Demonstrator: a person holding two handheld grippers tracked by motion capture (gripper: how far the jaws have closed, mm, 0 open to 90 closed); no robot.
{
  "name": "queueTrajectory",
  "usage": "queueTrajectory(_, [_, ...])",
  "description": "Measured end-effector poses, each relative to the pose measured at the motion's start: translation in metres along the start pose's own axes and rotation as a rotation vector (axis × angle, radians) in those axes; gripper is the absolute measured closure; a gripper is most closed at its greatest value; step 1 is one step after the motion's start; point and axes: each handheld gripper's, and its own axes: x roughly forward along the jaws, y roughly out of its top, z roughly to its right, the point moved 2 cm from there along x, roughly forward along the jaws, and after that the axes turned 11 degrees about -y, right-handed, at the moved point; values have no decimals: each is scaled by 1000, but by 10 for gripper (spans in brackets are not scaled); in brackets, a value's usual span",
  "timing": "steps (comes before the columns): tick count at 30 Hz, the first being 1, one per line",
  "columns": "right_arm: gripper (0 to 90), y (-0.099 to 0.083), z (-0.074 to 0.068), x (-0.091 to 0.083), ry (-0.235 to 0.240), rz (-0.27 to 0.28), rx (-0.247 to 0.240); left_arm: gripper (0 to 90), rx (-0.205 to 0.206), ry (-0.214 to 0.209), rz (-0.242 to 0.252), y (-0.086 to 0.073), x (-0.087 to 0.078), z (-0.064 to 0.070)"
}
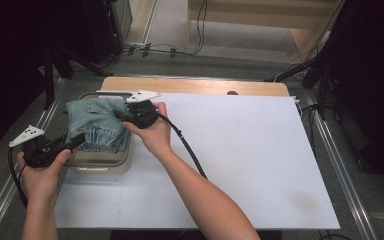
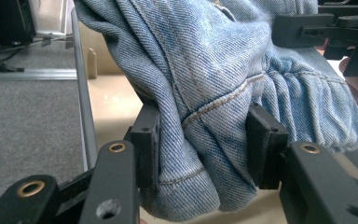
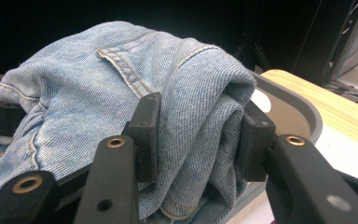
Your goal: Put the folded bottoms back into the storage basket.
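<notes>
A folded light-blue denim garment (image 1: 97, 125) hangs over a grey tray (image 1: 100, 162) at the table's left edge. My left gripper (image 1: 80, 140) grips its near-left fold; in the left gripper view the jaws pinch a thick wad of denim (image 2: 200, 140), with the left gripper (image 2: 203, 140) shut on it. My right gripper (image 1: 120, 116) holds the garment's far-right side; in the right gripper view the right gripper (image 3: 198, 135) clamps a bunched fold of denim (image 3: 191, 93) above the tray's rim (image 3: 289, 100). The garment's lower part is hidden in the tray.
A white board (image 1: 240, 160) covers most of the table, with a strip of wood (image 1: 195, 86) along its far edge. Metal rails (image 1: 340, 165) run down both sides. The right gripper's cable (image 1: 190, 150) trails across the board. Dark stands and cables sit on the floor behind.
</notes>
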Motion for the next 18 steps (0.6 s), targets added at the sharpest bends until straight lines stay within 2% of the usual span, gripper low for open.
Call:
queueTrajectory(4, [541, -4, 2, 1, -1, -8, 9, 502, 8, 18, -26, 1, 1, 2])
queueTrajectory(7, [517, -6, 3, 3, 0, -6, 13, 488, 5, 24, -24, 1, 2, 1])
queueTrajectory(9, [504, -7, 4, 3, 4, -10, 19, 461, 6, 50, -39, 0, 2, 1])
queueTrajectory(10, [495, -8, 4, 4, 4, -15, 14, 442, -6, 60, -54, -1, 4, -1])
queueTrajectory(11, [480, -8, 4, 5, 2, -20, 5, 426, -2, 70, -62, -2, 5, -2])
queueTrajectory(13, [394, -11, 5, 7, 1, -37, -8, 401, -2, 75, -48, -2, 4, -2])
queueTrajectory(15, [275, -13, 7, 10, 10, -49, 7, 329, -23, 85, 2, 1, 1, -2])
queueTrajectory(16, [225, -13, 8, 9, 30, -58, 22, 302, -21, 87, 7, 1, 0, -2])
queueTrajectory(18, [117, -12, 8, 6, 30, -63, 4, 279, -19, 83, 13, 2, -1, -1])
